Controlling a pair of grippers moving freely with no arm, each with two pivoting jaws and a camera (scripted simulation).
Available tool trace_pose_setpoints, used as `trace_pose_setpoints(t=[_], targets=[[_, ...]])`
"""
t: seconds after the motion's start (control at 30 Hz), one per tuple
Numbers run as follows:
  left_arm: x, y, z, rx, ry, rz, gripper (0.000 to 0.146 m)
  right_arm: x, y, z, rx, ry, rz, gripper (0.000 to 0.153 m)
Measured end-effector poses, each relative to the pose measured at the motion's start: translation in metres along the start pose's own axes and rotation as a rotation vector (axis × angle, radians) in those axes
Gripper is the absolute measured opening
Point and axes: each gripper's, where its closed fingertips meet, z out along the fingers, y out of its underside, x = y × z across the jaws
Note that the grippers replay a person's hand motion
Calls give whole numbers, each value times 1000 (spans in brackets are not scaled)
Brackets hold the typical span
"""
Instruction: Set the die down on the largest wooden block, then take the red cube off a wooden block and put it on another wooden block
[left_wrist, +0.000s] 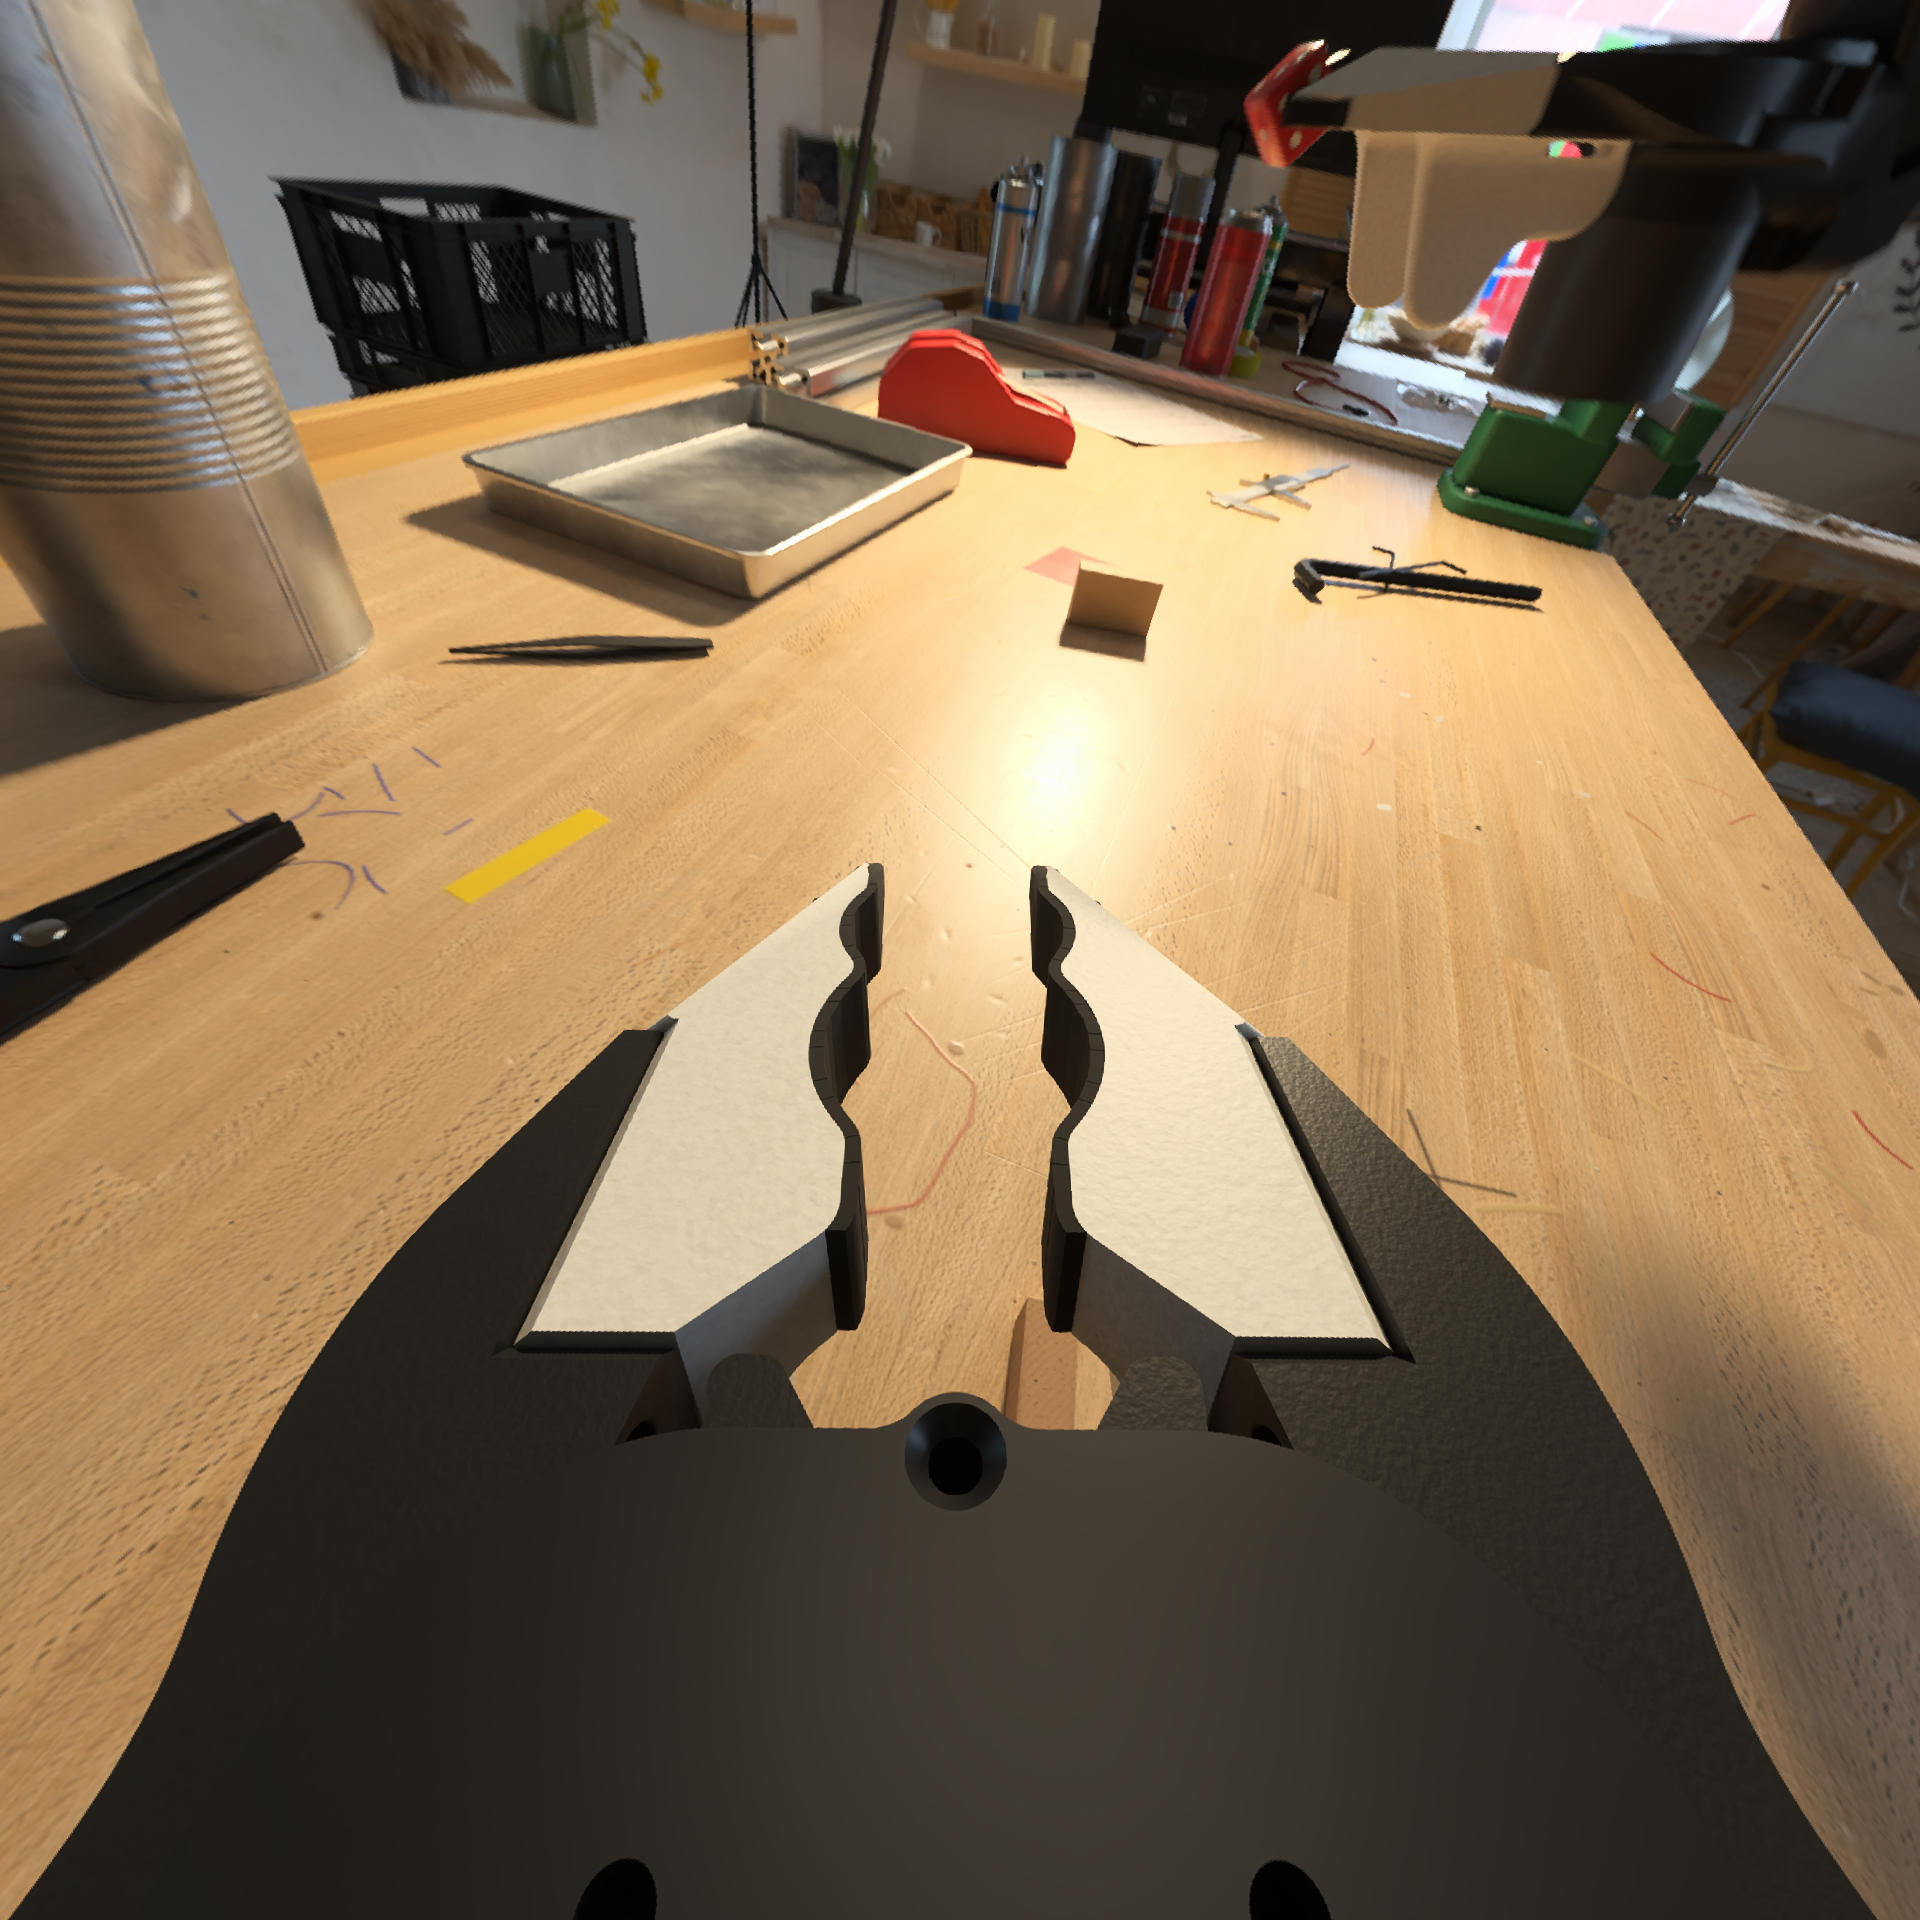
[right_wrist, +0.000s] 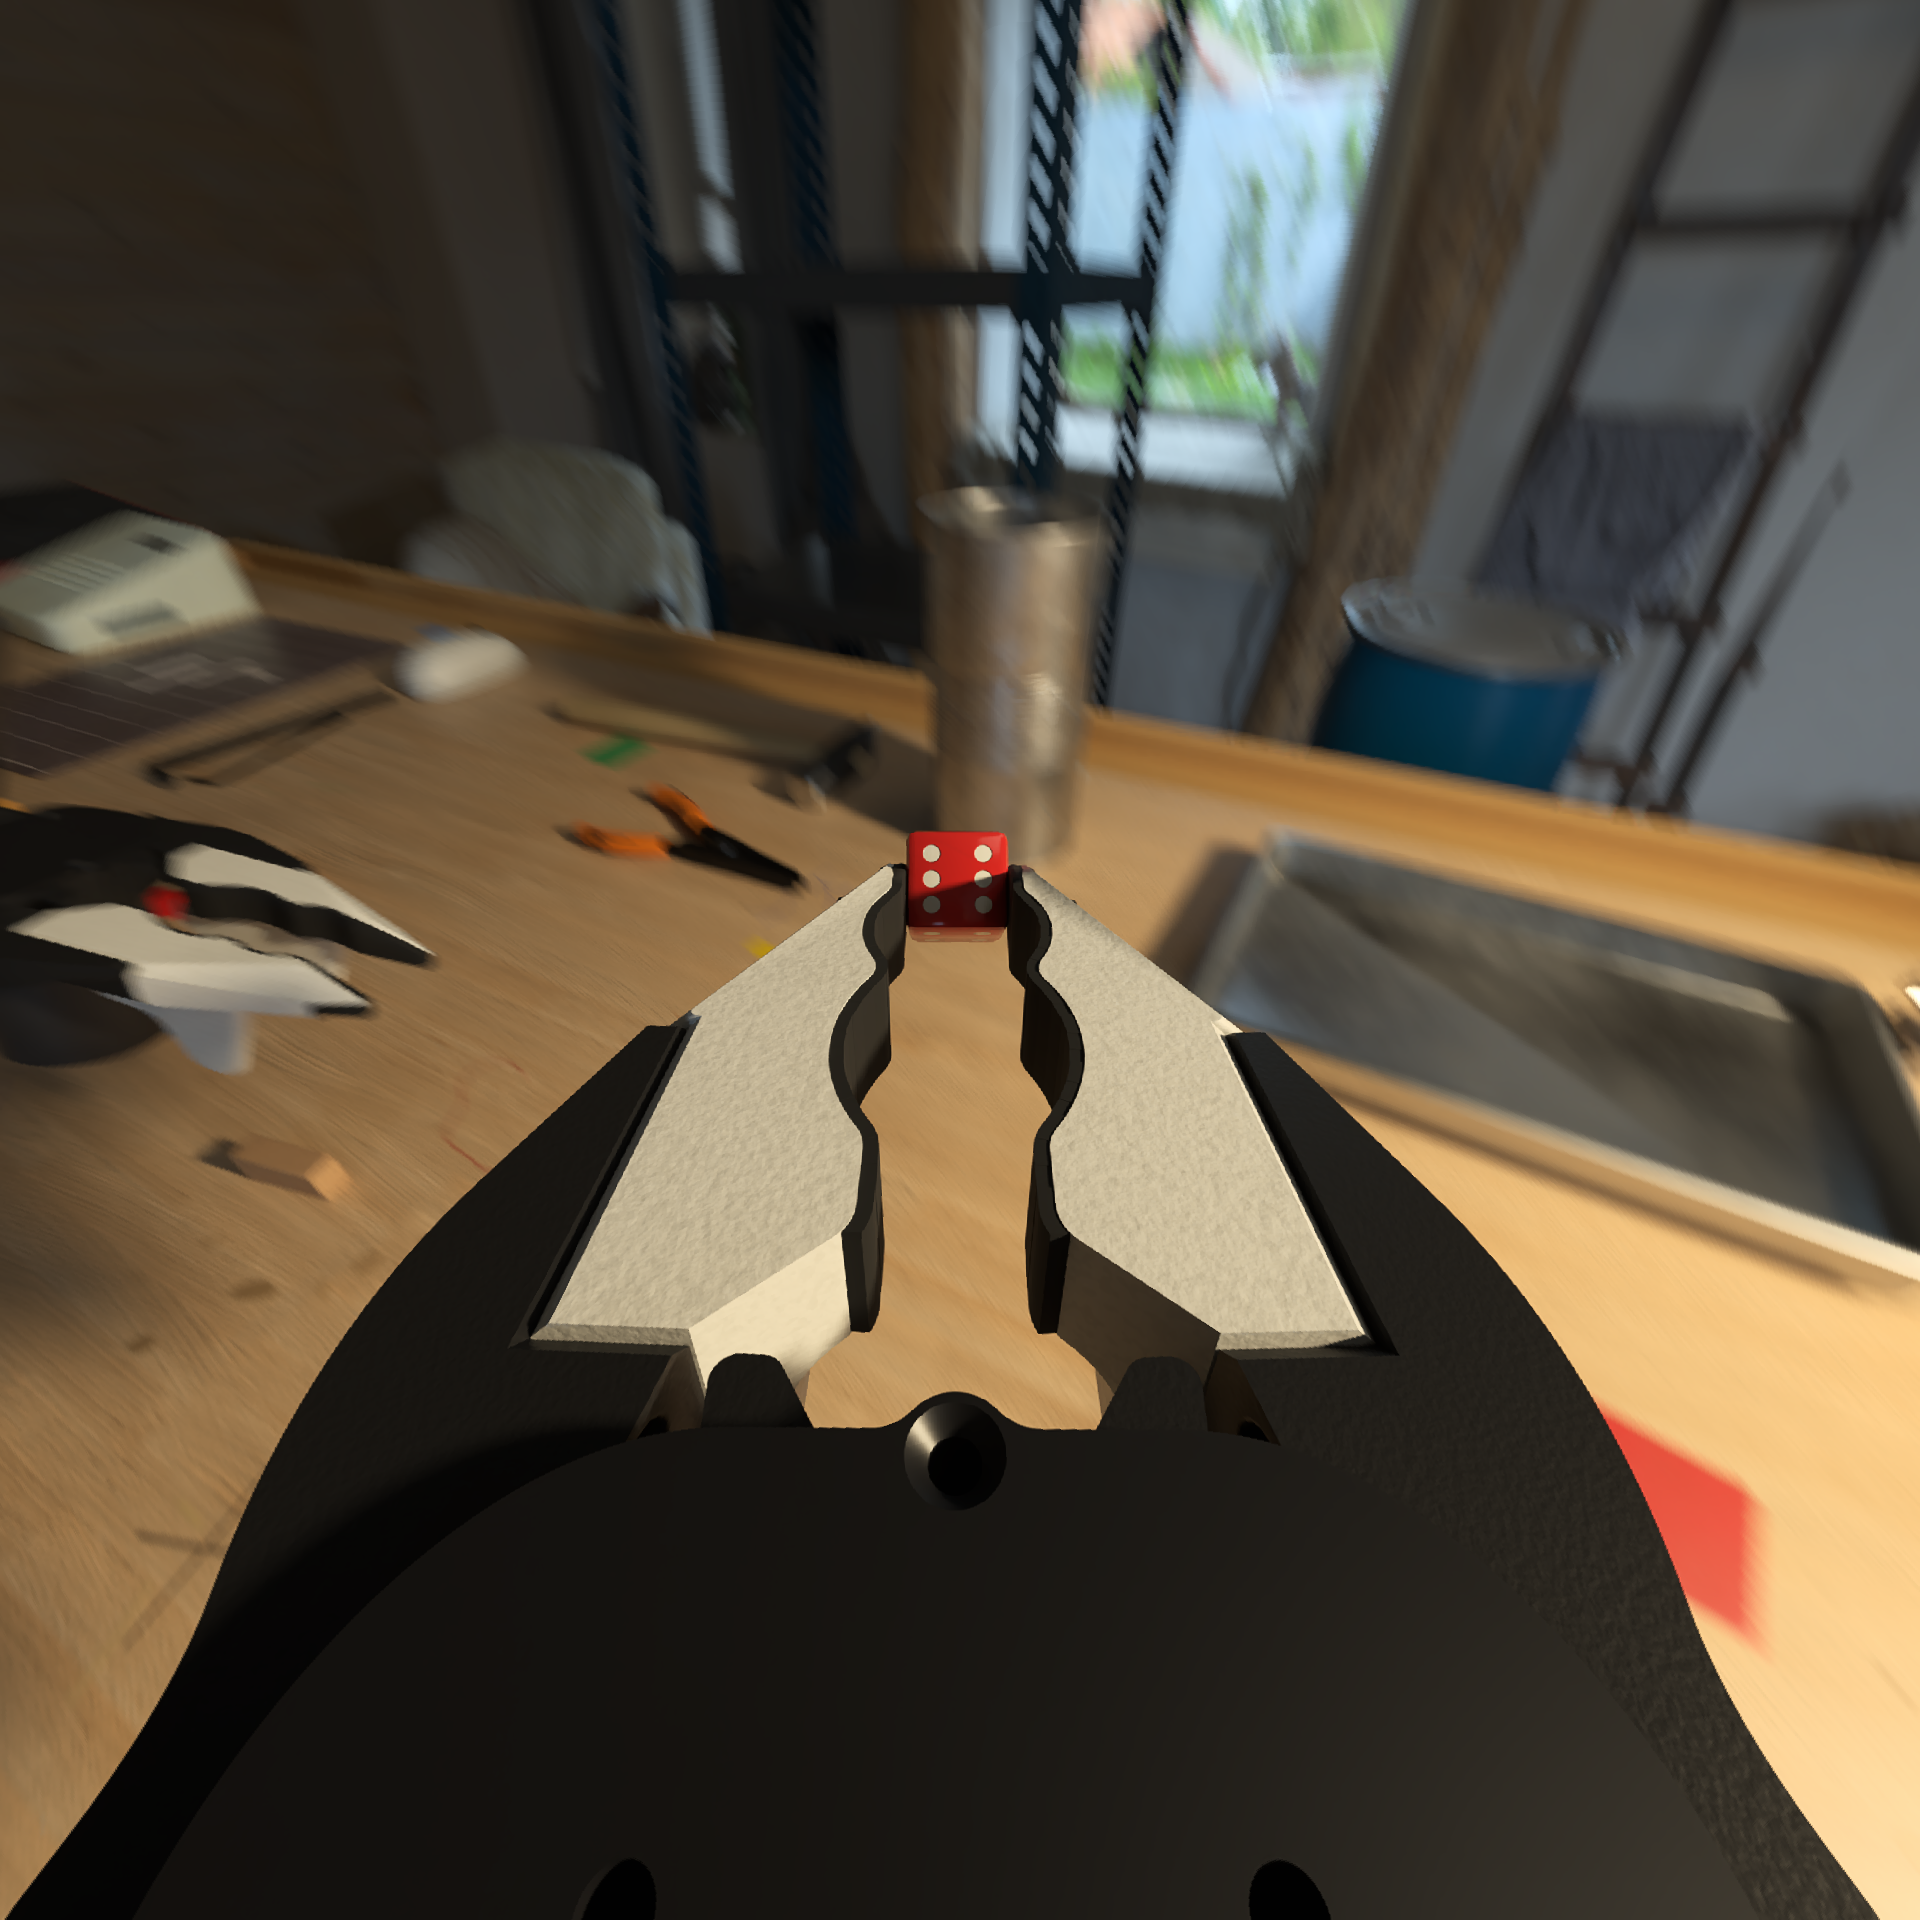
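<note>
- The right gripper (right_wrist: 957, 883) has the small red die with white dots (right_wrist: 957, 879) pinched between its two fingertips. Its jaws are closed in just as far as the die lets them.
- The die is up in the air, high over the long wooden table (left_wrist: 1351, 935). It is not on any block yet, so I think the first job is only half done: picked up, not put down.
- The left gripper (left_wrist: 957, 894) holds nothing. Its jaws stand a little apart, with bare table showing in the gap, and it sits low over the table.
- A small tan wooden block (left_wrist: 1114, 601) sits far up the table, near the shiny metal tray (left_wrist: 727, 540). A flat red patch (left_wrist: 1060, 562) shows just behind it. It may be the red cube, but I cannot tell.
- A bit of another pale wooden block (left_wrist: 1049, 1371) peeks out under the left gripper, close to its body.
- From the right wrist view, a low wooden block (right_wrist: 281, 1164) lies on the table to the left, blurry. A blurry red shape (right_wrist: 1688, 1527) lies low on the right.
- I cannot tell which block is the biggest from here.
- Left to do, I think: carry the die to the biggest block and let go, then lift the red cube and put it on a different block.
</note>
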Motion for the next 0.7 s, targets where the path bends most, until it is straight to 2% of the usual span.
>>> trace_pose_setpoints(t=[0.07, 0.17, 0.27, 0.37, 0.47, 0.57, 0.7], targets=[[3, 5, 4, -27, 11, 2, 28, 49, 24, -16, -148, 90, 52, 18], [6, 17, 11, -83, 13, 26, 28, 105, 78, -33, -373, 203, 87, 18], [8, 25, 17, -123, 17, 46, 28, 123, 132, -38, -609, 203, 99, 18], [8, 29, 18, -140, 6, 71, 27, 128, 167, -35, -771, 192, 82, 18], [4, 31, 17, -149, -16, 84, 27, 131, 179, -28, -816, 194, 55, 18], [-1, 30, 15, -144, -27, 71, 26, 136, 172, -18, -768, 213, 50, 18], [-2, 29, 13, -137, -28, 63, 26, 139, 137, -13, -657, 276, 33, 39]])
